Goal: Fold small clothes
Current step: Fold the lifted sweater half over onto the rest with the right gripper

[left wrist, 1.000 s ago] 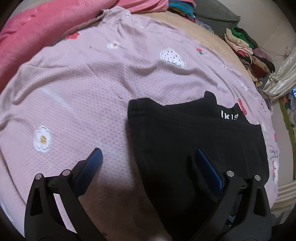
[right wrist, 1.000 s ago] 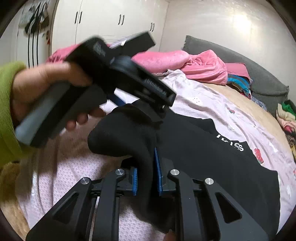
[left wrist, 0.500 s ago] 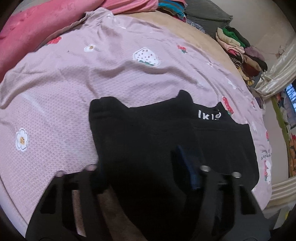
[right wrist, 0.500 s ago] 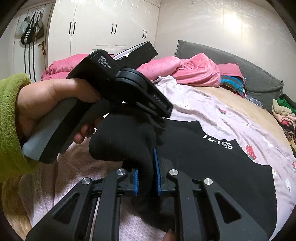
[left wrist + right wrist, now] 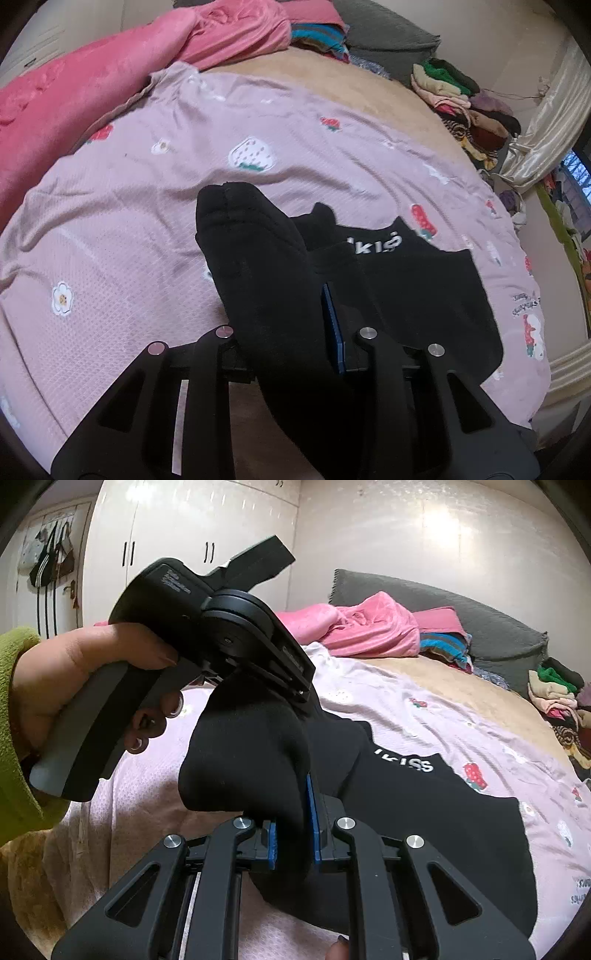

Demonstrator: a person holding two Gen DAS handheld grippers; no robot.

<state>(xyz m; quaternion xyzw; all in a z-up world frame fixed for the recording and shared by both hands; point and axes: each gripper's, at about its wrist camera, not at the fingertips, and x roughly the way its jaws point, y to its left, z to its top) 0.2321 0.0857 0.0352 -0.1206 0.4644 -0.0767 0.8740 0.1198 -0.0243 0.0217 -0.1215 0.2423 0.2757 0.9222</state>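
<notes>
A black garment with white lettering lies on the lilac printed sheet; its near edge is raised off the bed. In the left wrist view my left gripper has its jaws closing on a lifted fold of that black cloth, which fills the gap between the blue pads. In the right wrist view my right gripper is shut on another bunch of the same black garment. Just beyond it a hand in a green sleeve holds the left gripper, whose tips are buried in the cloth.
A pink blanket is heaped at the far left of the bed. A grey cushion and a pile of mixed clothes sit at the far right. White wardrobe doors stand behind. A curtain hangs at right.
The left gripper's jaws went from wide apart over the garment's edge to closed on it. Both grippers have risen, pulling the black cloth up off the sheet.
</notes>
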